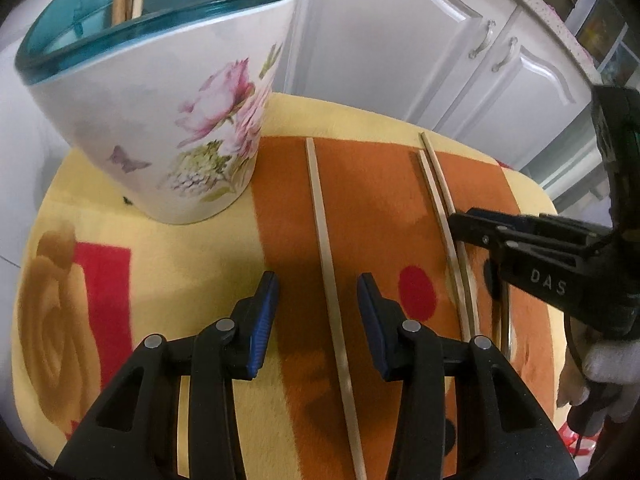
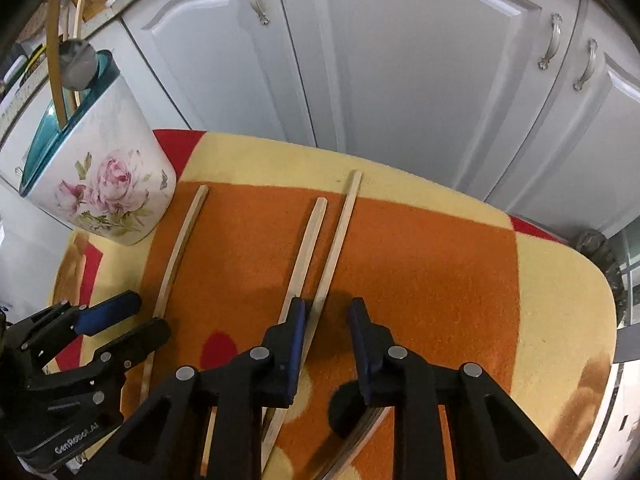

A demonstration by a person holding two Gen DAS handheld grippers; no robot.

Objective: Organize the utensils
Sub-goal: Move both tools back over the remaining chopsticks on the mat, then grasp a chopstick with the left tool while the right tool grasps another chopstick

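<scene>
A white floral holder (image 1: 160,120) (image 2: 104,184) with a teal rim stands at the back left of the blanket and has wooden handles and a metal spoon (image 2: 76,64) in it. Three wooden chopsticks lie flat on the orange patch. My left gripper (image 1: 318,300) (image 2: 132,324) is open and low, its blue pads on either side of the single chopstick (image 1: 326,240) (image 2: 180,248) without touching it. My right gripper (image 2: 326,320) (image 1: 472,248) is open, its jaws narrow. The right chopstick (image 2: 340,232) of the pair (image 1: 440,200) runs between its pads and the left chopstick (image 2: 308,240) passes under its left finger.
A yellow, orange and red blanket (image 2: 440,280) (image 1: 180,280) covers the table. White cabinet doors (image 2: 400,80) (image 1: 380,40) with metal handles stand close behind its far edge. A gloved hand (image 1: 608,364) holds the right tool. A dark round object (image 2: 600,256) sits past the right edge.
</scene>
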